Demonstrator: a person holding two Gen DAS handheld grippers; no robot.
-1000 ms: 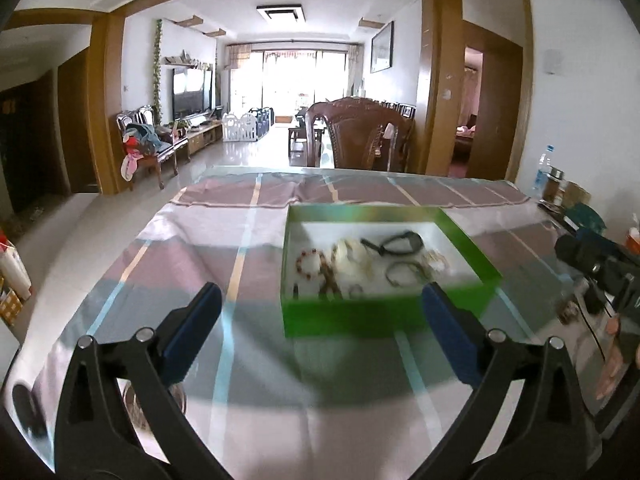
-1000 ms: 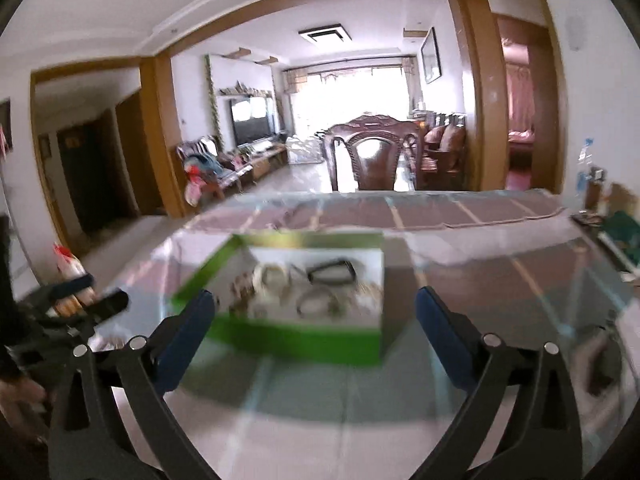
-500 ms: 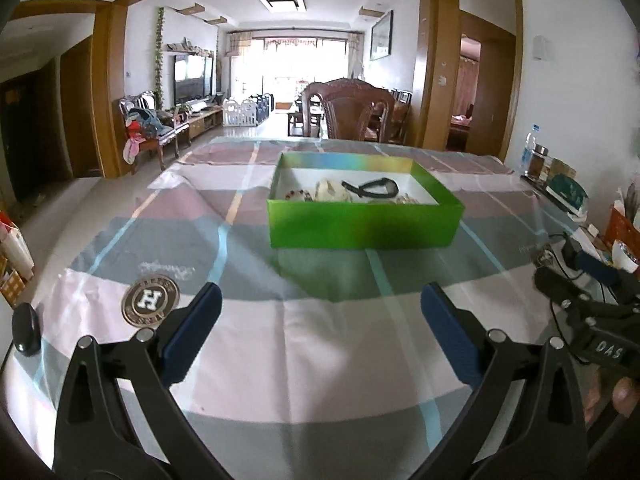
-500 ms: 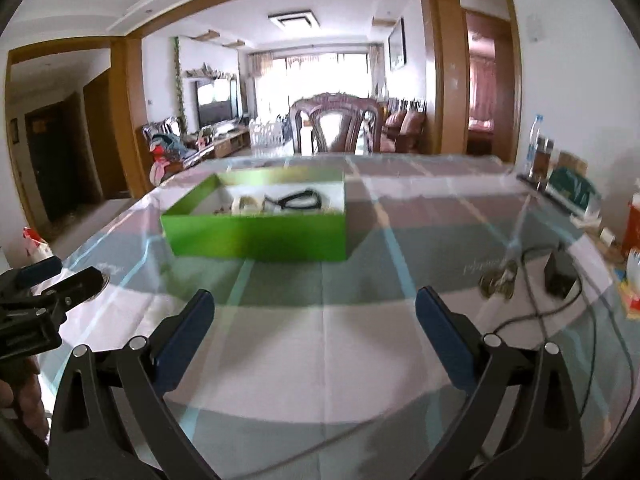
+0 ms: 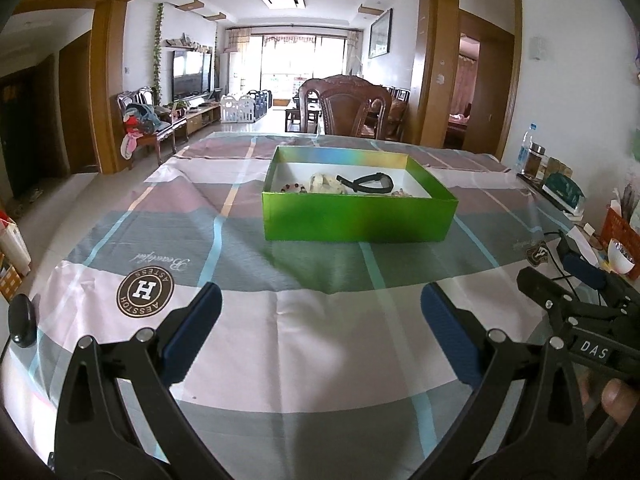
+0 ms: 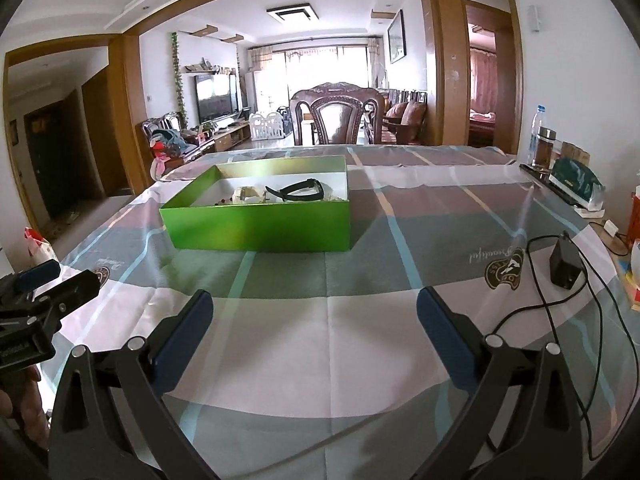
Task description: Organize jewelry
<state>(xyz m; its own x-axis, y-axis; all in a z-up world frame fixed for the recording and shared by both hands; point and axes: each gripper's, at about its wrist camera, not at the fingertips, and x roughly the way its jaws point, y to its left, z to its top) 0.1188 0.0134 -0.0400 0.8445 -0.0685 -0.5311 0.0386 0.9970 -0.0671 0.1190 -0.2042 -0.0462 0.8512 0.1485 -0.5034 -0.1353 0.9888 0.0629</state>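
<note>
A green box (image 5: 358, 218) stands on the checked tablecloth in the middle of the table; it also shows in the right wrist view (image 6: 260, 226). Inside lie a black band (image 5: 368, 182), a pale bracelet (image 5: 326, 182) and a bead bracelet (image 5: 294, 189), partly hidden by the front wall. The black band (image 6: 302, 190) and the pale bracelet (image 6: 248, 194) show from the right too. My left gripper (image 5: 320, 320) is open and empty, well short of the box. My right gripper (image 6: 314, 320) is open and empty, also short of it.
A black adapter (image 6: 564, 266) with a looping cable lies on the right of the cloth. A bottle (image 6: 538, 136), a jar and a green packet (image 6: 574, 182) stand along the right edge. A black oval object (image 5: 22, 320) sits at the left edge. A wooden chair (image 5: 348, 110) stands behind the table.
Both grippers have pulled back and dropped low from above the box; the box now sits farther away and is seen from the side. Both stay open.
</note>
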